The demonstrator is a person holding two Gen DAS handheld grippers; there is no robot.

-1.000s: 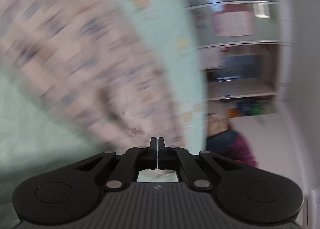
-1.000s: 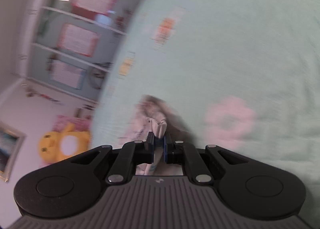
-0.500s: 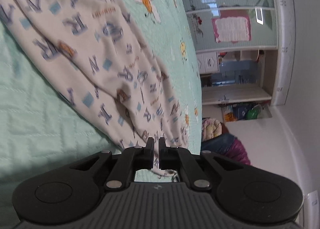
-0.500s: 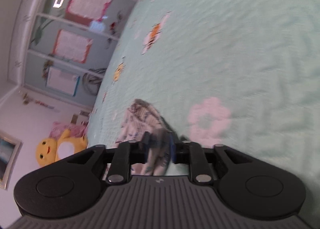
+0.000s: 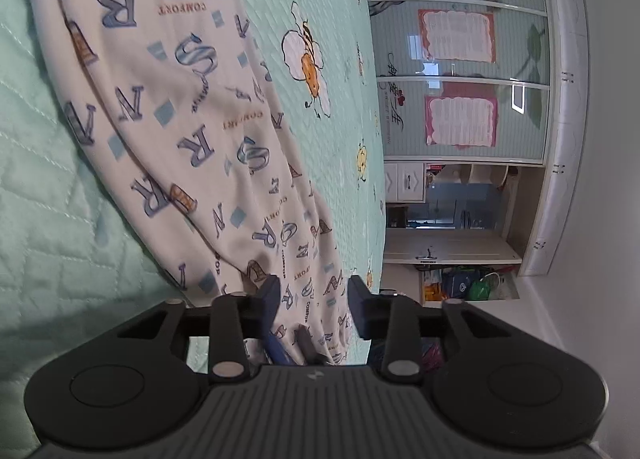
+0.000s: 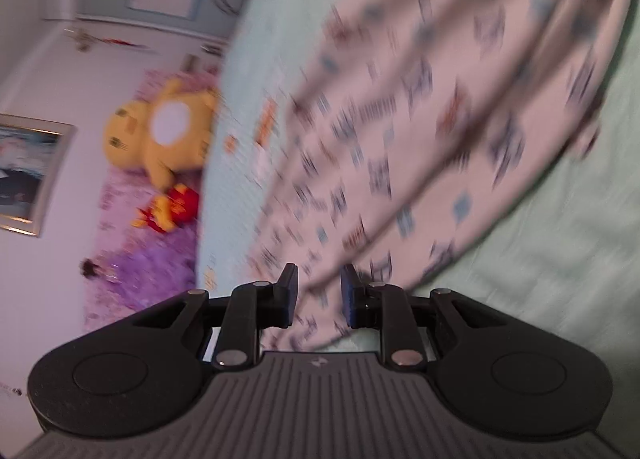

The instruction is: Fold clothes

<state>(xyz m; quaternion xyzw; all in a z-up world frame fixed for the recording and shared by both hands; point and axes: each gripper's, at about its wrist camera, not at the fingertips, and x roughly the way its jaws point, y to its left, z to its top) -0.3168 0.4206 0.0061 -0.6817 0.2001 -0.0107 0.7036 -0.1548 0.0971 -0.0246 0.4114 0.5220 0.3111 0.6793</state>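
A cream garment (image 5: 168, 107) printed with blue and orange letters lies spread on the mint quilted bedspread (image 5: 40, 199). Its narrow end runs down between the fingers of my left gripper (image 5: 314, 291), whose jaws are opening and stand clear of the cloth. The right wrist view is blurred by motion. There the same garment (image 6: 420, 119) crosses the bedspread (image 6: 540, 259), and one end of it lies between the parted fingers of my right gripper (image 6: 319, 279). The pads do not press on it.
The bed's edge is close in both views. Beyond it in the left wrist view stands a wardrobe (image 5: 460, 79) with papers on its doors and an open nook with bags (image 5: 472, 283). In the right wrist view a yellow plush toy (image 6: 164, 135) lies on a purple rug (image 6: 140, 267).
My left jaws went from shut to apart and let go of the cloth. My right gripper opened off the bunched fabric and swung fast across the bed to the spread garment.
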